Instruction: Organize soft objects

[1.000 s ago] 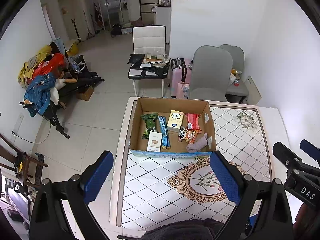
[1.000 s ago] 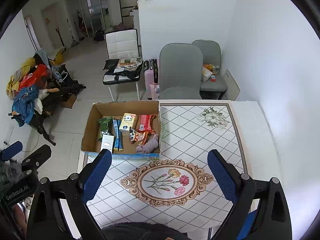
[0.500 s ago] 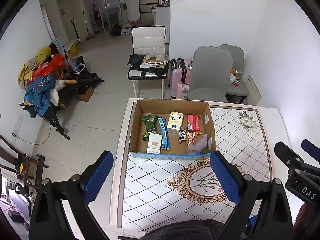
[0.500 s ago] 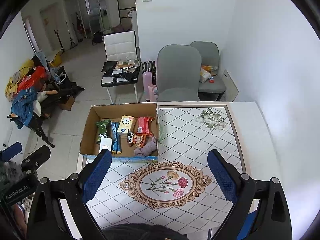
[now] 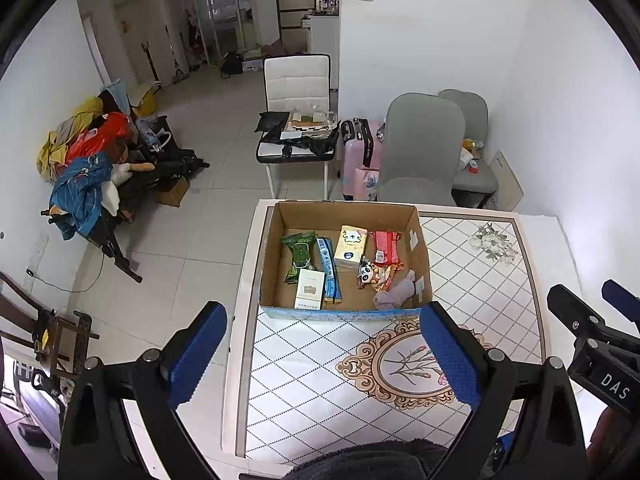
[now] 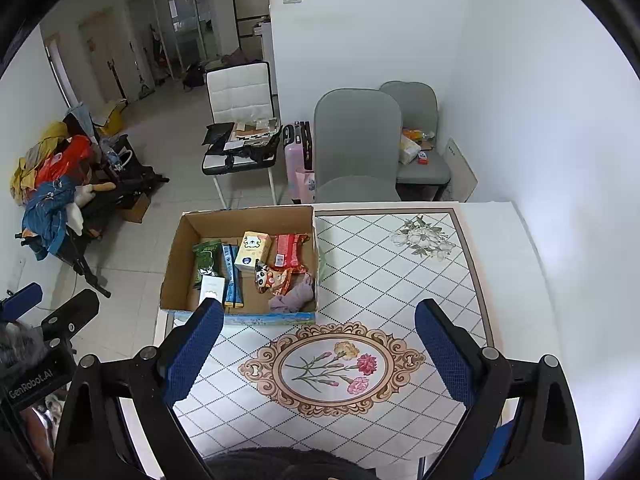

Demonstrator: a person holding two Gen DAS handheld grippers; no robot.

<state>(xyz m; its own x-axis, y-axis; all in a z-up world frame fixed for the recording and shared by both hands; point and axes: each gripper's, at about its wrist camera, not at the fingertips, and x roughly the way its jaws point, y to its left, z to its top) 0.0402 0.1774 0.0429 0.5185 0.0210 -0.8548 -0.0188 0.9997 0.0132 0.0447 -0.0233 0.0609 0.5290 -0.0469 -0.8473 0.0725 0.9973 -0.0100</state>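
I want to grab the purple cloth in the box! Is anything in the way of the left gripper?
Only the box's near wall. The purple cloth lies just behind it, in the box's near right corner, so the open left gripper would likely need to come over that wall. The snack packets lie beside the cloth, not on it.

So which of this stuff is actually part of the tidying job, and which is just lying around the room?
Part of the job:
cardboard box
purple cloth
tissue pack
red snack packet
green packet
left gripper, open
right gripper, open

Just lying about:
grey chairs
white chair
pink suitcase
clothes pile
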